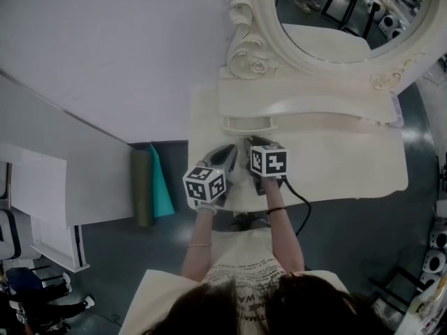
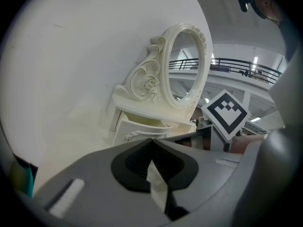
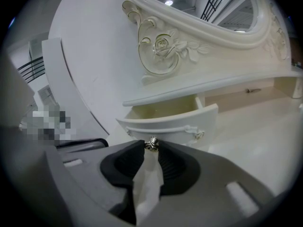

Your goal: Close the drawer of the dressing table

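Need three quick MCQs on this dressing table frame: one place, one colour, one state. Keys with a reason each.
1. Where is the drawer?
A) on the floor
B) under the shelf below the mirror
C) on top of the mirror

2. What colour is the dressing table?
A) black
B) cream-white
C) red

3. What state is the drawer in?
A) pulled open
B) fully shut
C) taken out entirely

Key:
1 B: the right gripper view shows it tucked beneath the shelf that carries the mirror.
2 B: top, shelf and carved frame are all pale cream.
3 A: its inside shows behind the front panel.
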`<state>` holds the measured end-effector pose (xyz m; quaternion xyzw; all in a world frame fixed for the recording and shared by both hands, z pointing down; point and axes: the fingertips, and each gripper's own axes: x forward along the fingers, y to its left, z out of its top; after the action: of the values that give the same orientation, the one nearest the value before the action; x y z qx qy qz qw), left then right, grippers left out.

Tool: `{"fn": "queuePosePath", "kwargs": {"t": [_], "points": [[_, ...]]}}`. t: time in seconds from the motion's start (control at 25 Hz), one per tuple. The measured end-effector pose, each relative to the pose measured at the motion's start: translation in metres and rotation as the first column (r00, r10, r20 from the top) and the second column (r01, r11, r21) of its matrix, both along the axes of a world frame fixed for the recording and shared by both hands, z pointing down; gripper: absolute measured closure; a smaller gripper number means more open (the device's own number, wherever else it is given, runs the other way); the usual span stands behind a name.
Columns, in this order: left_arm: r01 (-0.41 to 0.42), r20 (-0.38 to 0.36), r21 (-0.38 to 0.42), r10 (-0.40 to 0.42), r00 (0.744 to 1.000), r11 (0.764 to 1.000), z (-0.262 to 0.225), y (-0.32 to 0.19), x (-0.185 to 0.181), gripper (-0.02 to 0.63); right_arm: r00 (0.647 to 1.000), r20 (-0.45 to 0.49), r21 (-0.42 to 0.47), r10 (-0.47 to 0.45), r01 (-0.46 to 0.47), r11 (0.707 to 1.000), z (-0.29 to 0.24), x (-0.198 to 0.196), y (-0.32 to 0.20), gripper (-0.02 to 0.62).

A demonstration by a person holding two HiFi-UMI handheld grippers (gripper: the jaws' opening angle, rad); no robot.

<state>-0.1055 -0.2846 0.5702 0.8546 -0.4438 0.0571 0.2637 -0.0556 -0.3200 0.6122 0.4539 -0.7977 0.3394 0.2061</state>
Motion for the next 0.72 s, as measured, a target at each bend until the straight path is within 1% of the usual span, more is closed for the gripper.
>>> {"fn": "queuePosePath", "kwargs": {"t": [0.72], "points": [[-0.012,0.005,-0.001,0.012,1.000,1.000,0.0014,-0.0091,0.0034,0.604,1.000,0.011,-0.004,-0.006,0.006,1.000,0.0002,0.0009,-0.0071,0.497]]}}
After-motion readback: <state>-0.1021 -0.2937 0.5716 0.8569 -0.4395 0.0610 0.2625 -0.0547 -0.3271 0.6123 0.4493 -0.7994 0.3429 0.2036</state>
